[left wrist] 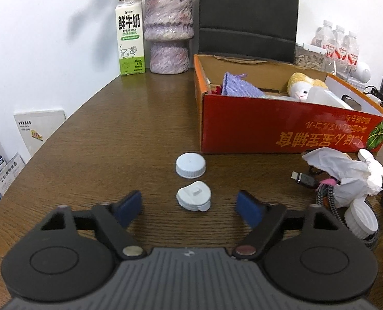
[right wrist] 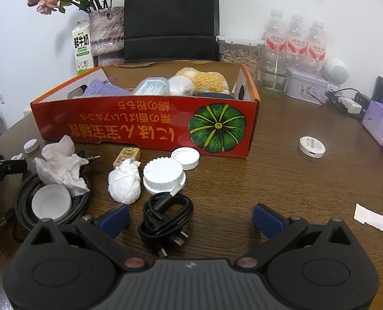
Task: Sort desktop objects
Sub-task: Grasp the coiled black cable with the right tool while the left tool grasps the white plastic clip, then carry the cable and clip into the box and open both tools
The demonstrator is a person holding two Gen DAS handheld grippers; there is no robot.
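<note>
Angled down over the brown wooden table (left wrist: 93, 139), the left gripper (left wrist: 190, 208) stands released around 1 flip-top white plastic cap (left wrist: 194, 198) at lower centre, 1 round white screw cap (left wrist: 190, 165) just above, while the right gripper (right wrist: 190, 219) gapes over 1 coiled black cable (right wrist: 165, 215).

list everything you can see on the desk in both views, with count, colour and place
box: 1, red-orange, desk centre
plush toy: 1, yellow-white, in box
cloth: 1, purple, in box
loose caps: about 7, white, before box
tissue wads: 2, white, before box
black cable: 1, between right fingers
braided cable: 1, grey, left
milk carton: 1, white-green, back
vase: 1, purple, back
water bottles: 3, clear, back right
round disc: 1, white, right
left gripper: open around a cap
right gripper: open
</note>
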